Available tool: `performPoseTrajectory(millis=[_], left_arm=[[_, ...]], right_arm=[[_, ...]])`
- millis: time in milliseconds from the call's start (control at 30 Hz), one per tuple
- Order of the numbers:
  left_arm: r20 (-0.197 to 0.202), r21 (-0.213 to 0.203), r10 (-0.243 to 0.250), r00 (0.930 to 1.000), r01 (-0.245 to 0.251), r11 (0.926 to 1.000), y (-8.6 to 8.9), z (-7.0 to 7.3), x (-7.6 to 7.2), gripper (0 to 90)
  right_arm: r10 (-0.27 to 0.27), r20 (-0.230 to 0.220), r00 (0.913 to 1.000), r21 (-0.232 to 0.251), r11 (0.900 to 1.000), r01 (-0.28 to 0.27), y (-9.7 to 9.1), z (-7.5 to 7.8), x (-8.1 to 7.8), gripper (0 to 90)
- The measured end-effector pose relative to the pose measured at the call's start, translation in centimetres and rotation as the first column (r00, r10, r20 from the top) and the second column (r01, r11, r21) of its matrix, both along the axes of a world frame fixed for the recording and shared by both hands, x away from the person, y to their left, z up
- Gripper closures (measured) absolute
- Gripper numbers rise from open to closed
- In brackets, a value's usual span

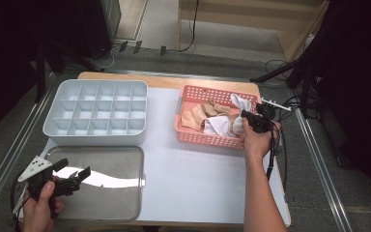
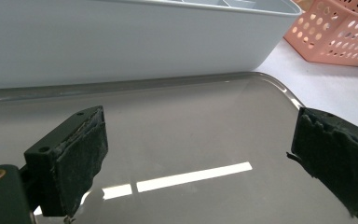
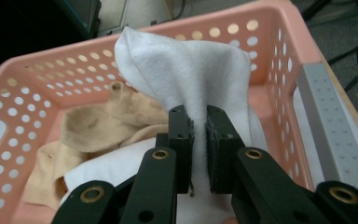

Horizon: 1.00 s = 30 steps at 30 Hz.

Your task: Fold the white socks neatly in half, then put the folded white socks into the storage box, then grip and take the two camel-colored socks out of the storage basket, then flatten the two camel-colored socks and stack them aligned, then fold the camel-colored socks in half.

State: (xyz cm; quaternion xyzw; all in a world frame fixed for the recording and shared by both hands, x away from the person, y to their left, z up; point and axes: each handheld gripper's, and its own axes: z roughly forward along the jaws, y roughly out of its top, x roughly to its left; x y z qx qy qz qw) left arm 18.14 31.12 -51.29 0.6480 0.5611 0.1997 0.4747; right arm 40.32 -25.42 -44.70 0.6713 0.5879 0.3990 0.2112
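Right gripper [image 3: 198, 126] clamped on white sock [image 3: 191, 70] — raised inside pink basket [image 3: 279, 51], beige socks [image 3: 107, 121] beside; left gripper [image 1: 72, 176] agape over steel tray [image 1: 116, 193].

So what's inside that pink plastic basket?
The pink perforated plastic basket holds soft beige socks and white cloth socks. The right tool pinches one white sock. Whatever lies beneath the pile is covered.

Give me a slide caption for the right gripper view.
Right gripper pinching a white sock over the pink basket, beige socks beside it.
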Motion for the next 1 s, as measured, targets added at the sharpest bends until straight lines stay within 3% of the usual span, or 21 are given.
performPoseTrajectory(millis=[133,267,367,533,1000], left_arm=[[0.002,-0.002,0.005,1.0000,-0.005,1.0000,0.0,0.0,0.0,4.4],[0.001,0.001,0.001,1.0000,-0.001,1.0000,-0.1,0.0,0.0,4.4],[0.002,0.001,0.002,1.0000,-0.002,1.0000,-0.2,0.0,0.0,4.4],[0.001,0.001,0.003,1.0000,-0.003,1.0000,-0.2,0.0,0.0,4.6],[0.000,0.007,-0.001,1.0000,0.001,1.0000,-0.4,0.0,0.0,4.7]], right_arm=[[0.017,0.050,0.9986,0.013,0.9997,-0.018,0.5,0.7,-0.8,82.9],[0.020,0.084,0.9963,-0.010,0.9998,-0.019,1.2,1.4,-1.5,82.6],[0.035,0.110,0.9933,0.012,0.9992,-0.037,1.5,1.7,-1.9,82.6],[0.041,0.152,0.9875,-0.017,0.9991,-0.039,2.2,2.3,-2.7,82.6],[0.086,0.223,0.9709,-0.014,0.9963,-0.085,4.4,3.9,-5.4,82.7]])
